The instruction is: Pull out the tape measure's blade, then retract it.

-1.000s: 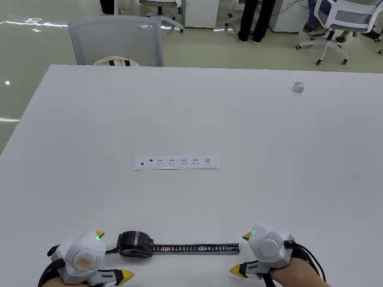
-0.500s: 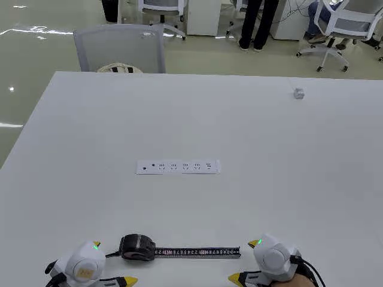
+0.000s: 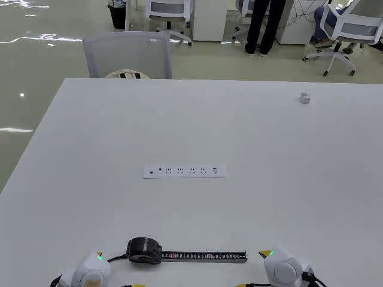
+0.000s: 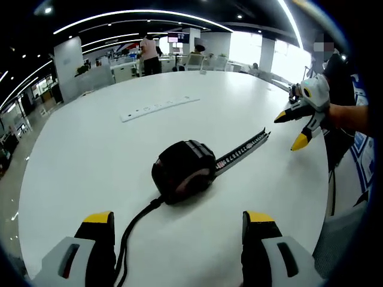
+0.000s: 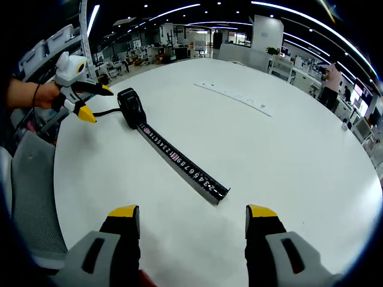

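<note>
A black tape measure [image 3: 144,250] lies on the white table near its front edge, its blade [image 3: 203,256] drawn out to the right and lying flat. Its case [image 4: 183,171] sits just ahead of my left gripper [image 4: 173,220], whose yellow-tipped jaws stand open with nothing between them; a black strap trails from the case toward the left jaw. My right gripper [image 5: 192,215] is open, empty, a short way back from the blade's end [image 5: 220,194]. Across the table, the other gripper appears as the right gripper [image 4: 300,113] and the left gripper [image 5: 76,84].
A white power strip [image 3: 184,172] lies flat mid-table. A small clear object [image 3: 304,98] rests at the far right. A grey chair [image 3: 127,55] stands behind the far edge, with office chairs and people standing beyond.
The head camera has tilted up, so everything sits lower in view. Both grippers have drawn back toward me, off the tape measure. The tape and its blade lie as before.
</note>
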The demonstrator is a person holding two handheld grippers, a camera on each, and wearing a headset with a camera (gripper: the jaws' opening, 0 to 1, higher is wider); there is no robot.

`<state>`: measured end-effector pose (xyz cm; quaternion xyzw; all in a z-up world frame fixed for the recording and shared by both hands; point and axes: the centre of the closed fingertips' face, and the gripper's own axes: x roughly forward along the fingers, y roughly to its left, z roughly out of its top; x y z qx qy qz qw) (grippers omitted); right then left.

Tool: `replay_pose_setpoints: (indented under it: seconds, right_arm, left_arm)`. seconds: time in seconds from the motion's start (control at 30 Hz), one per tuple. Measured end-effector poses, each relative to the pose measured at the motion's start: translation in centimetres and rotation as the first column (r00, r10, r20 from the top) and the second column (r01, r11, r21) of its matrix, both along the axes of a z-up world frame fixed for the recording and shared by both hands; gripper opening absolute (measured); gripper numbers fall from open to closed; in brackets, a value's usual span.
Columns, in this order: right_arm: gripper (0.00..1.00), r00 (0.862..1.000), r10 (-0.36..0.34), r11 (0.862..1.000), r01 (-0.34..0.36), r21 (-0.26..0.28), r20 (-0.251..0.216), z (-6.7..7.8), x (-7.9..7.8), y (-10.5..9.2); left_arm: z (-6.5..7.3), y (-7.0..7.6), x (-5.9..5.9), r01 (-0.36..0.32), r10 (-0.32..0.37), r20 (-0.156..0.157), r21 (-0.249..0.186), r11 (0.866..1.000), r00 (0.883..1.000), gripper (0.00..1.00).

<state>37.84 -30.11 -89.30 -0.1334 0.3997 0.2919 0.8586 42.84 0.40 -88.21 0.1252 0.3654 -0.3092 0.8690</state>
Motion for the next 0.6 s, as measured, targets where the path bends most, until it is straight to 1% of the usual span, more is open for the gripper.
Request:
replay_pose_setpoints:
  seconds: [0.07,0.17,0.23,0.33,0.43,0.57,0.6]
  right_arm:
    - [0.74,1.0,-0.008,1.0,0.008,0.002,0.002,0.1,-0.3,-0.1]
    - [0.75,0.999,-0.045,0.999,0.045,0.017,0.007,0.1,-0.5,-0.5]
    - [0.76,0.998,-0.061,0.998,0.061,0.024,0.012,0.4,-0.7,-0.6]
    - [0.78,0.997,-0.079,0.997,0.079,0.027,0.015,0.5,-1.1,-0.7]
    - [0.79,0.996,-0.083,0.996,0.083,0.03,0.015,0.6,-1.1,-0.7]
    - [0.8,0.993,-0.112,0.993,0.112,0.047,0.018,0.7,-1.7,-0.6]
    - [0.8,0.992,-0.124,0.991,0.123,0.052,0.018,0.9,-2.2,-0.2]
  left_arm:
    - [0.1,0.0,-0.3,-0.012,0.012,0.001,-0.007,1.0,1.0,0.85]
    - [0.2,0.0,-1.0,-0.033,0.033,0.0,-0.022,0.999,0.999,0.85]
    - [0.1,-0.1,-1.5,-0.04,0.04,-0.006,-0.029,0.999,0.999,0.85]
    - [0.2,-0.1,-1.9,-0.056,0.056,-0.006,-0.037,0.998,0.998,0.85]
    - [0.2,-0.1,-2.0,-0.06,0.06,-0.007,-0.041,0.997,0.998,0.85]
    - [0.2,-0.3,-2.8,-0.077,0.077,-0.011,-0.054,0.996,0.997,0.85]
    - [0.4,-0.3,-3.2,-0.097,0.096,-0.012,-0.067,0.993,0.995,0.85]
